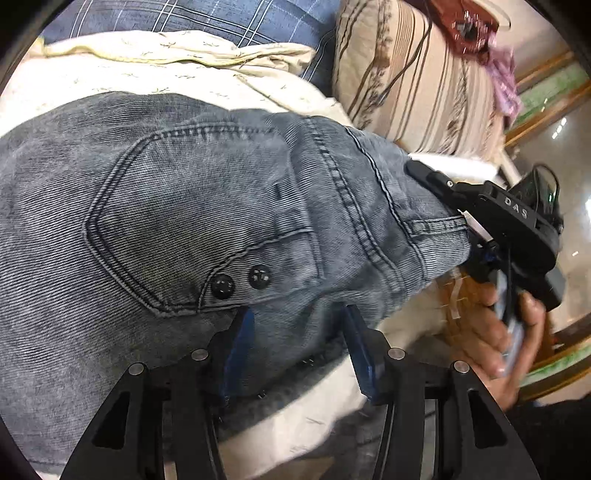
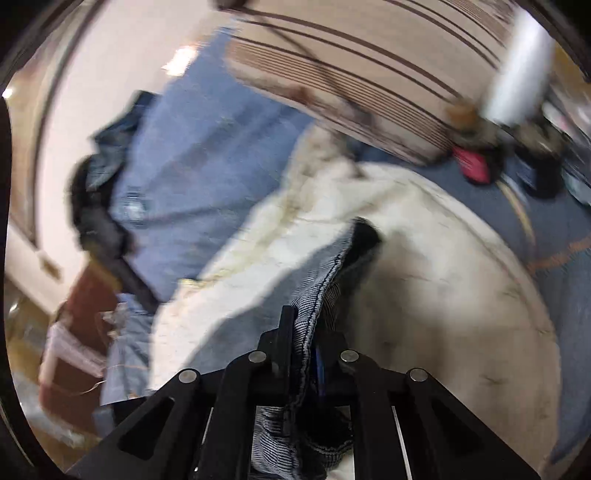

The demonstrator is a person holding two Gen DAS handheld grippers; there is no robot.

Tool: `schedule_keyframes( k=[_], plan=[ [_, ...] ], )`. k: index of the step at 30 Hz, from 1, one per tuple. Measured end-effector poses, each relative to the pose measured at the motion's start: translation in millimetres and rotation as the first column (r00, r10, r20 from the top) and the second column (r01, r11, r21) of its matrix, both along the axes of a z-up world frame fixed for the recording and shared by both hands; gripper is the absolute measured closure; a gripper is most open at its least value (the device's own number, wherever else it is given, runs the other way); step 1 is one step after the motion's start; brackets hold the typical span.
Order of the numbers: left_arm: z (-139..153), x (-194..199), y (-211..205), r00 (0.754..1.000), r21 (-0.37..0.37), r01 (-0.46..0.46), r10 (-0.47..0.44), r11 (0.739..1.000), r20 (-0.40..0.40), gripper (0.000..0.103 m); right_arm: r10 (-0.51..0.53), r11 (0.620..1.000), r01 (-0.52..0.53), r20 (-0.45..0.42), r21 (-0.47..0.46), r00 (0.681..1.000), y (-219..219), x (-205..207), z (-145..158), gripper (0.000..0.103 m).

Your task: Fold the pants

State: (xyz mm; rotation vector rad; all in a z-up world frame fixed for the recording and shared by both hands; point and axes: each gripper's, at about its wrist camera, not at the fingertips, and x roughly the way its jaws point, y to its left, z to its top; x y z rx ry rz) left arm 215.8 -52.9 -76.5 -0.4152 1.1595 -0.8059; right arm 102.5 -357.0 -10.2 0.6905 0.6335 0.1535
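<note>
I look over a bed under a cream sprigged sheet, a blue plaid cover behind it, a brown-striped pillow at its end, and glossy floor reflecting lamps beyond.

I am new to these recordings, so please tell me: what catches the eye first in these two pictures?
The grey denim pants fill the left wrist view, back pocket and two dark rivets up, draped over a cream bedsheet. The right tool is shut on a stitched edge of them. A striped pillow lies behind.
</note>
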Motion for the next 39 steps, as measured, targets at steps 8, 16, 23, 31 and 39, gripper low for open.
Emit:
schedule_keyframes(
  k=[8,16,23,31,39],
  plan=[
    [37.1,30.6,113.2,0.983,-0.274,-0.184,0.179,0.944,-0.041,0.051,0.220,0.974,-0.201,0.246,-0.102,0.944,115.3,1.6,75.9,0.095],
    [13.8,51.3,238.6,0.926,-0.334,-0.376,0.367,0.864,-0.092,0.046,0.484,0.871,-0.456,0.155,-0.182,0.861,251.8,22.8,46.9,0.093],
    [-32.1,44.7,254.5,0.891,-0.326,-0.454,0.413,0.829,-0.189,0.042,0.606,0.783,-0.615,-0.107,-0.096,0.788,309.1,51.5,-49.9,0.074],
    [-15.0,50.1,216.5,0.914,-0.209,-0.406,0.396,0.890,-0.090,0.043,0.423,0.878,-0.407,0.009,-0.252,0.906,250.1,0.9,6.5,0.028],
    [39.9,40.3,186.0,0.921,-0.130,-0.354,0.369,0.926,0.124,0.096,0.472,0.820,-0.511,-0.203,-0.256,0.858,243.7,-19.8,-54.2,0.101]
  ],
)
